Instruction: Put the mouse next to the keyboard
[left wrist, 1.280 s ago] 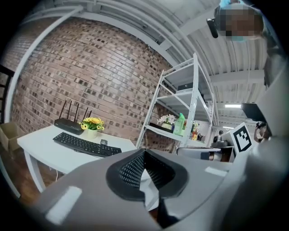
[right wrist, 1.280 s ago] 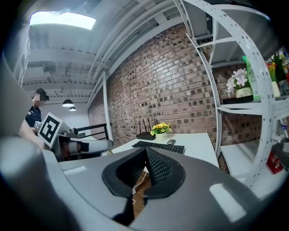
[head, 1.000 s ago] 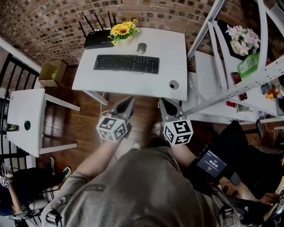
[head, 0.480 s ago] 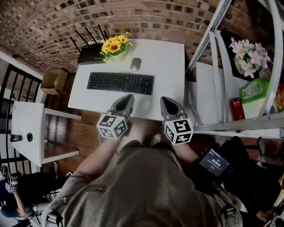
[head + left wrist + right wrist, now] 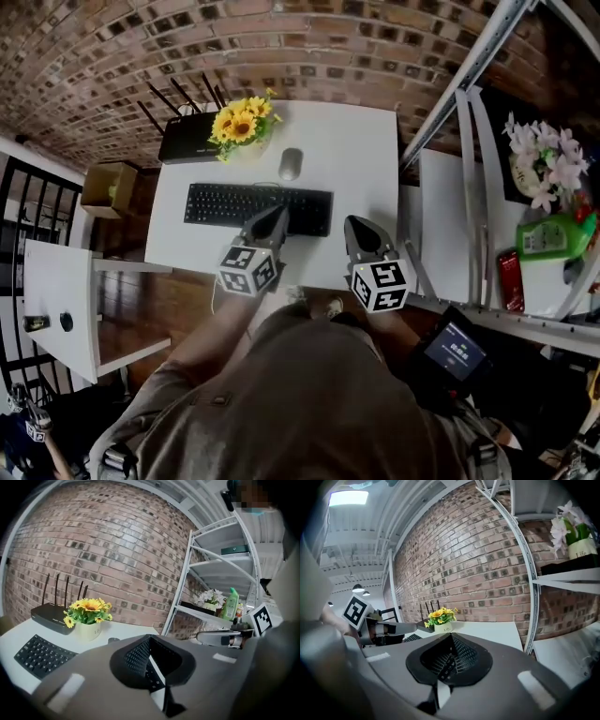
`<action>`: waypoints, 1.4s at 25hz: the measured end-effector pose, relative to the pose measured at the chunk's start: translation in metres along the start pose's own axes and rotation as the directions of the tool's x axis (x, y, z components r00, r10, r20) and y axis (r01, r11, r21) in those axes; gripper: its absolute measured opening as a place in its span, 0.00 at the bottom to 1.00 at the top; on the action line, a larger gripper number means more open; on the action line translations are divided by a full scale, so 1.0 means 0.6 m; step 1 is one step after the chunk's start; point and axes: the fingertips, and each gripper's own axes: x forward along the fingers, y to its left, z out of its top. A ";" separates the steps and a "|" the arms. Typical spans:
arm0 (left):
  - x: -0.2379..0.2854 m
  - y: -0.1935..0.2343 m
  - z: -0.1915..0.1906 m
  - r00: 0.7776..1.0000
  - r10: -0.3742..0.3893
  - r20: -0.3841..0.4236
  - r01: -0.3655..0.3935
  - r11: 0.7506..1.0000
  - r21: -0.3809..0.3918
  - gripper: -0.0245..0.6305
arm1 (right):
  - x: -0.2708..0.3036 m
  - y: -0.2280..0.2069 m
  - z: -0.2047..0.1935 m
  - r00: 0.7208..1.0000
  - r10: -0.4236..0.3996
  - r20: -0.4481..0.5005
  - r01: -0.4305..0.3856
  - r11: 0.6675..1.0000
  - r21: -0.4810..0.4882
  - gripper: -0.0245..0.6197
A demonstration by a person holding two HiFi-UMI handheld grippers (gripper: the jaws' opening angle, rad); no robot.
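Note:
A grey mouse [image 5: 291, 164] lies on the white desk [image 5: 366, 159], behind the black keyboard [image 5: 258, 208] and beside a pot of sunflowers [image 5: 240, 127]. My left gripper [image 5: 273, 218] hangs over the keyboard's right half, shut and empty. Over the desk's front right part my right gripper [image 5: 357, 229] is also shut with nothing in it. In the left gripper view the left gripper [image 5: 149, 654] points past the keyboard [image 5: 40, 656]; only the top of the mouse [image 5: 113, 640] peeks over the jaws. In the right gripper view the right gripper [image 5: 451, 649] aims toward the sunflowers [image 5: 440, 615].
A black router [image 5: 190, 145] with antennas stands at the desk's back left. A metal shelf [image 5: 469, 225] to the right carries white flowers [image 5: 548, 169], a green bottle [image 5: 553, 234] and a red item [image 5: 511, 279]. A small white table [image 5: 61, 291] and a cardboard box [image 5: 108, 187] stand at left.
The view has drawn closer to the desk. Both grippers, earlier short of the desk's front edge, now reach over it, the left one above the keyboard. Both stayed shut.

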 end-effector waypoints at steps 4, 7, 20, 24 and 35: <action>0.050 0.044 -0.007 0.999 -0.008 -0.052 0.009 1.000 0.021 0.03 | 0.043 -0.008 0.010 0.999 -0.039 -0.017 0.039 0.999 -0.005 0.06; 0.085 0.068 -0.012 0.996 -0.007 -0.088 0.012 0.998 0.059 0.03 | 0.069 -0.011 0.018 0.998 -0.052 -0.028 0.052 0.999 -0.007 0.06; 0.231 0.159 -0.055 0.959 0.141 -0.244 -0.111 0.985 0.135 0.41 | 0.152 -0.081 0.038 0.996 -0.029 -0.081 0.030 1.000 0.007 0.06; 0.264 0.181 -0.082 0.915 0.195 -0.353 -0.133 0.972 0.193 0.46 | 0.168 -0.098 0.031 0.995 -0.019 -0.100 0.022 0.999 0.029 0.06; 0.319 0.217 -0.146 0.794 0.251 -0.554 -0.160 0.965 0.208 0.54 | 0.201 -0.112 0.009 0.990 0.018 -0.141 -0.008 0.997 0.072 0.06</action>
